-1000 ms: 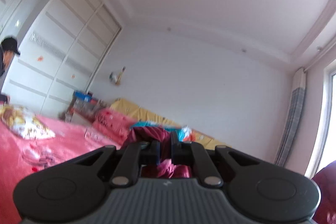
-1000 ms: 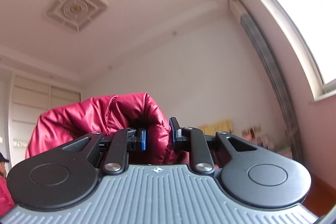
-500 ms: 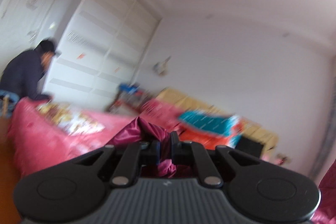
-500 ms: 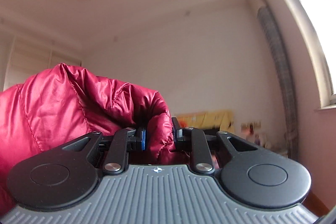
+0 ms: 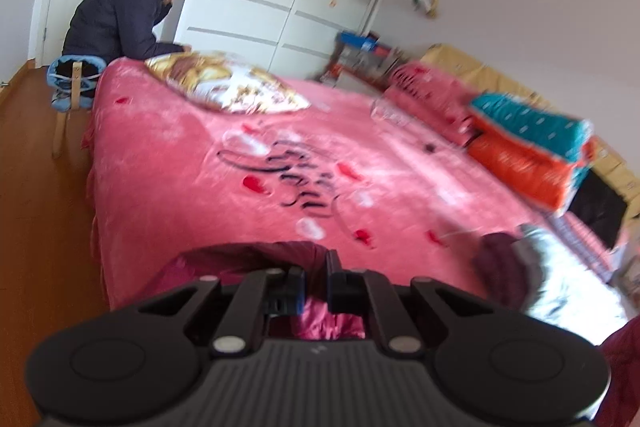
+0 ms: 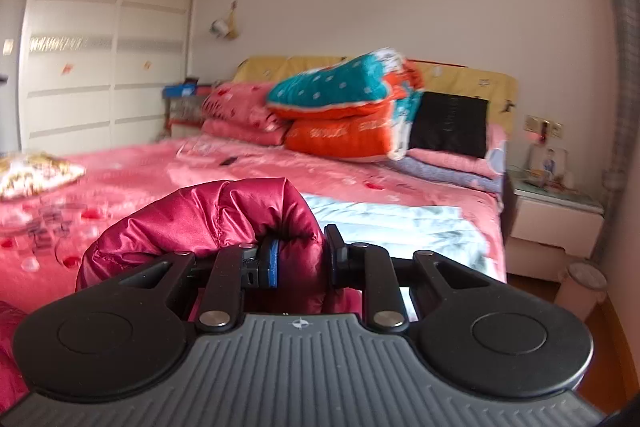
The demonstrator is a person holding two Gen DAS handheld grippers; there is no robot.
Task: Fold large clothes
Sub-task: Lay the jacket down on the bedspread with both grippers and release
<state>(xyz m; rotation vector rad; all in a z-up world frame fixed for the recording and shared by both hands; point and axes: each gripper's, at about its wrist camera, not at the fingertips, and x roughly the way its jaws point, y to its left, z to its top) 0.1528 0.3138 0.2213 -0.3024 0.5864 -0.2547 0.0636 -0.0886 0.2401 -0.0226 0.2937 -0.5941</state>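
Left wrist view looks along the left gripper [image 5: 315, 281] onto a bed [image 5: 192, 163] under a pink blanket, the landmark for everything here. Its jaws are pinched nearly together on a thin fold of the dark red padded jacket [image 5: 248, 259], which hangs over the near edge of the bed just ahead of the fingers. More of the jacket shows at the right rim of this view, though blur makes its outline hard to follow. Farther along the near edge of the bed lies a dark maroon and grey garment [image 5: 516, 267], apparently crumpled. At the far left corner of the bed a person in a dark coat and cap [image 5: 128, 3] leans on the blanket from a wooden stool [image 5: 72, 83], next to a gold-patterned pillow [image 5: 228, 87].

From the right wrist view, the right gripper [image 6: 301, 261] has a thick roll of the same jacket [image 6: 208, 219] between its fingers; the jaws are opening, with the blue pad of the left-hand finger [image 6: 273, 263] against the fabric and the other finger barely touching it. That roll sits above the near part of the bed. At the head of the bed a teal and orange quilt stack [image 6: 344, 111] rests against the yellow headboard [image 6: 460, 75], and a white nightstand [image 6: 556, 223] stands beside the bed to its right.
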